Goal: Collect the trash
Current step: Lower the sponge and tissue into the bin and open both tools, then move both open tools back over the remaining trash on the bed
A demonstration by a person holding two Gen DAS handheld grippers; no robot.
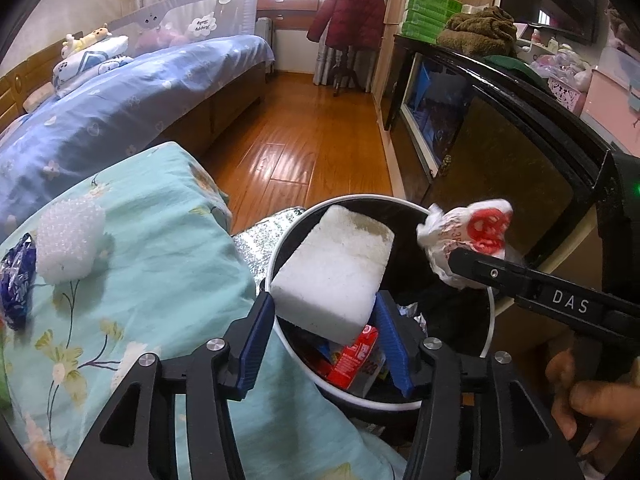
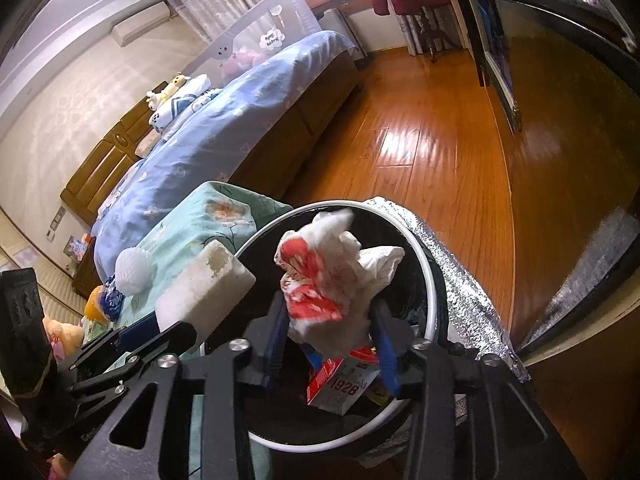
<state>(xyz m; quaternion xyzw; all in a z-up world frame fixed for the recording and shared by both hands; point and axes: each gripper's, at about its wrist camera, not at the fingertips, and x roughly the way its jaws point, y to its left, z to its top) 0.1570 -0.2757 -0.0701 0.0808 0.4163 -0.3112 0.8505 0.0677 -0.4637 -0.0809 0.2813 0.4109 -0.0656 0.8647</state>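
A white foam block (image 1: 332, 268) (image 2: 204, 284) hangs tilted over the black bin with a white rim (image 1: 269, 264) (image 2: 430, 280). It sits between the blue pads of my left gripper (image 1: 324, 312), whose jaws stand a little wider than the block, so it is open. A crumpled white-and-red wrapper (image 2: 320, 280) (image 1: 468, 236) sits loosely between the pads of my right gripper (image 2: 330, 328), also over the bin and open. A red carton (image 1: 354, 356) (image 2: 340, 384) lies inside the bin.
On the teal flowered cloth (image 1: 160, 280) left of the bin lie a white bubbly foam piece (image 1: 68, 240) and a blue wrapper (image 1: 16, 280). A dark cabinet (image 1: 500, 152) stands to the right, a bed (image 1: 120, 96) at the left. A hand (image 1: 592, 400) holds the right gripper.
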